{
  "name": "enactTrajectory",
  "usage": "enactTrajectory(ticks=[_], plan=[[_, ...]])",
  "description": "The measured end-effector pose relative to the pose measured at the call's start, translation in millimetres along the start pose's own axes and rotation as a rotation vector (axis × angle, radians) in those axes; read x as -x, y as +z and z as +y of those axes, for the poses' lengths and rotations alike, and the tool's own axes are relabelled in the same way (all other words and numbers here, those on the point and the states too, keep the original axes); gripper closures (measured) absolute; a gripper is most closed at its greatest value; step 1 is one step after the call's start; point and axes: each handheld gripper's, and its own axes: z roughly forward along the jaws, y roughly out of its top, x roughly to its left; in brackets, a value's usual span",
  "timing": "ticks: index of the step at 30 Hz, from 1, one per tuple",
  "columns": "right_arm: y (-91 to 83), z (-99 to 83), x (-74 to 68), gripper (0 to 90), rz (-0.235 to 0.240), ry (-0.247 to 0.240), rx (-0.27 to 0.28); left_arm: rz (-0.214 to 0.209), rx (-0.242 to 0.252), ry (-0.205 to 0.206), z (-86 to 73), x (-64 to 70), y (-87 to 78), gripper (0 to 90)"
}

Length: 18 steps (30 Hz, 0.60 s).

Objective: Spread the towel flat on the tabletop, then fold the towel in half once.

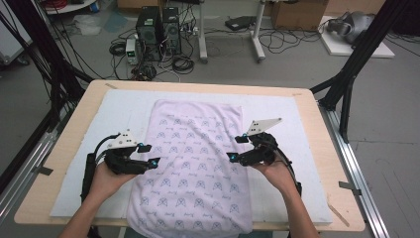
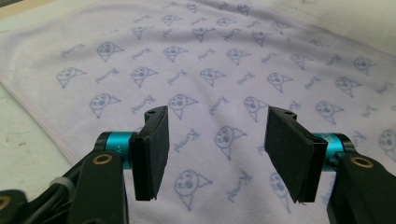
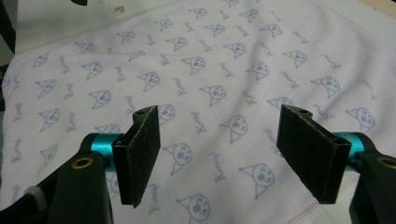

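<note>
A: Hovering over a printed towel [image 1: 193,163], the left hand-held gripper [image 1: 150,155] and the right hand-held gripper [image 1: 236,148] face each other across the cloth. What step does this show?

B: By my reading, the approach before a fold. The towel lies flat and lengthwise down the middle of the desk [image 1: 317,148], on a pale mat [image 1: 277,111], with its near end hanging over the desk's front edge. Neither long side has been lifted yet.

A: State of the jaws?

B: Both pairs stand wide apart with nothing between them. In the left gripper view the black pads [image 2: 152,154] frame bare printed fabric; the right gripper view shows the same, with pads [image 3: 140,154] spread and only cloth beyond them.

A: Where do they sit relative to the edges?

B: The left hand-held gripper is just inside the towel's left hem [image 2: 42,123], the right one just inside the right hem [image 3: 308,210]. Whether the pads already touch the cloth is hard to tell from these angles; they appear slightly above it.

A: And the next move?

B: Probably each jaw pair must come down on its own edge, one pad slipping under the hem, and close on a single layer. Matching height on both sides should matter, so that the towel rises evenly and does not skew on the mat.
</note>
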Motion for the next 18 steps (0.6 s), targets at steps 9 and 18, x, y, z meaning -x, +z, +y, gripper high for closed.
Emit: enactTrajectory(ticks=[9, 18], plan=[[4.0, 17.5, 23.5, 30.3, -0.035, -0.009, -0.028, 0.048, 0.007, -0.023, 22.6, -28.3, 13.7, 41.5], [20.5, 31.8, 72.4, 36.7, -0.087, 0.030, -0.020, 0.170, -0.008, -0.073, 44.2, -84.9, 34.7, 45.2]])
